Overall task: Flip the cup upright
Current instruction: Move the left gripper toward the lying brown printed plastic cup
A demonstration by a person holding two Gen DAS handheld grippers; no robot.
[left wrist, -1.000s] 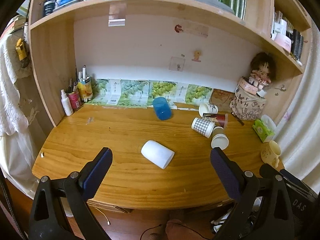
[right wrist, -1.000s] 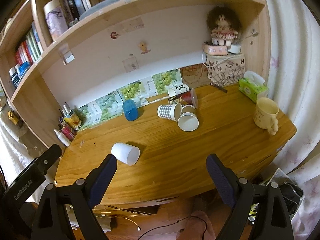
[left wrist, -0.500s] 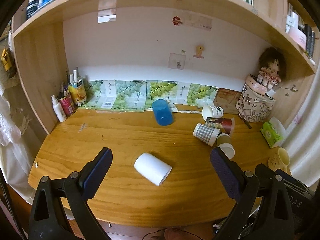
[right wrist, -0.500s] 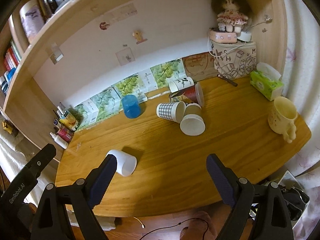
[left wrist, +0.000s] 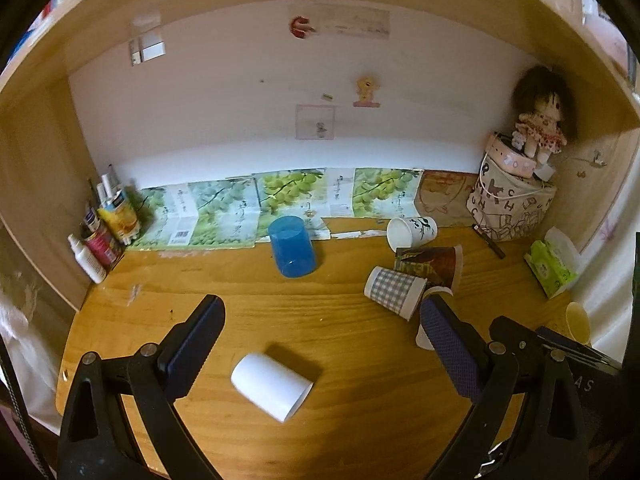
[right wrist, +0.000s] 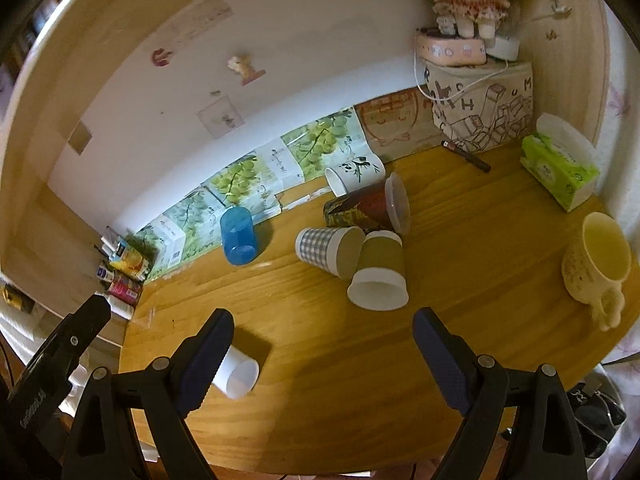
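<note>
From the left wrist view, the left hand-held gripper (left wrist: 320,344) stood wide open above the near edge of the wooden surface (left wrist: 360,412), holding nothing. A plain white plastic cup (left wrist: 272,386) lay on its side between the two dark fingers, near the front edge, its mouth turned toward the near right, touching neither finger. Toward the back edge a translucent blue plastic cup (left wrist: 292,246) stood mouth down against a row of grape-printed cartons (left wrist: 280,200). Right of the middle lay a cluster of tipped paper cups: a grey checked paper cup (left wrist: 394,292), a dark red printed paper cup (left wrist: 430,266) and a white paper cup with an ink drawing (left wrist: 412,230). A green tissue pack (left wrist: 550,270) sat at the right edge, and a doll in a floral dress (left wrist: 540,120) sat on a printed box in the back right corner.

From the right wrist view, the right hand-held gripper (right wrist: 320,356) was likewise spread open and empty above the front edge. The white cup (right wrist: 236,374) lay just beside its left finger, partly hidden behind it, at the front left of the surface. A brown ribbed paper cup (right wrist: 380,272) lay with its open mouth facing the camera, touching the checked cup (right wrist: 328,246). A pale yellow ceramic mug (right wrist: 596,264) stood upright at the right edge.
</note>
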